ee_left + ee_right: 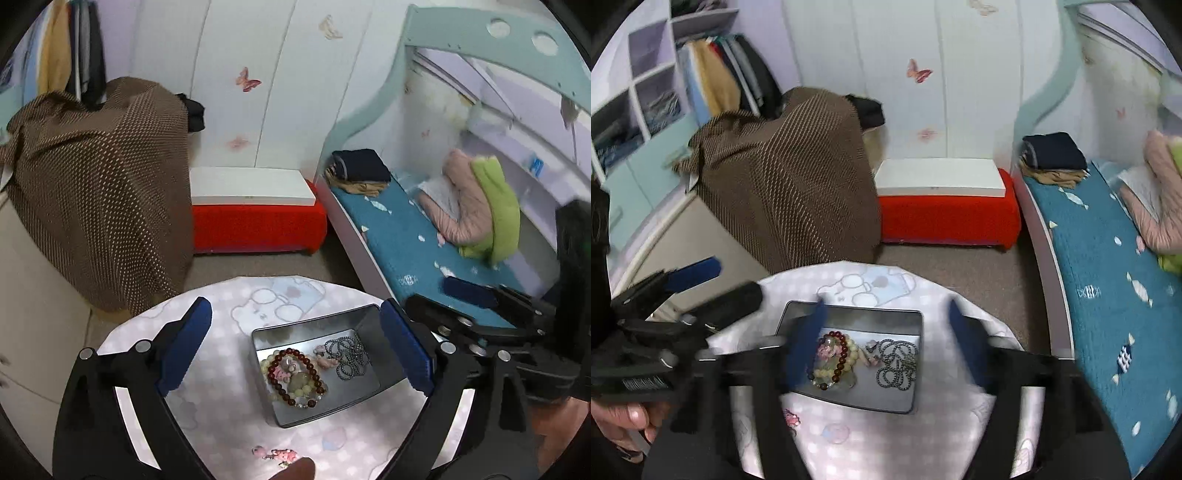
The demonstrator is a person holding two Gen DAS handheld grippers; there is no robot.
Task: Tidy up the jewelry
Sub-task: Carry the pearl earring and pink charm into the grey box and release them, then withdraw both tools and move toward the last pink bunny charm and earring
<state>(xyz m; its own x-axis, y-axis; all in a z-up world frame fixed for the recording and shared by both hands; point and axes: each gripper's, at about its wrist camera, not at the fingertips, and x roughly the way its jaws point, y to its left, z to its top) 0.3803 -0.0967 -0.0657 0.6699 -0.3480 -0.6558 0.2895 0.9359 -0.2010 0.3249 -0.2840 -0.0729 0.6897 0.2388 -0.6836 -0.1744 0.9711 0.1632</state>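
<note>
A grey metal tin (pixel 365 321) (pixel 798 312) sits on a round table with a pink cartoon cloth (pixel 221 332) (pixel 886 435). In it lie a dark red bead bracelet (pixel 295 376) (pixel 844 349), a pale bead bracelet (pixel 271 363), a pink charm (pixel 327 360) and a dark bead chain (pixel 349 356) (pixel 897 360). A pink trinket (pixel 277 453) (pixel 792 419) lies on the cloth near the front edge. My left gripper (pixel 295 350) is open and empty above the tin. My right gripper (pixel 886 347) is open and empty above the tin, blurred.
A chair draped in brown dotted cloth (pixel 103 192) (pixel 790 177) stands behind the table at the left. A red bench with a white box (pixel 255 218) (pixel 945 206) is at the back. A bed with a blue sheet (pixel 406 243) (pixel 1108 288) lies at the right.
</note>
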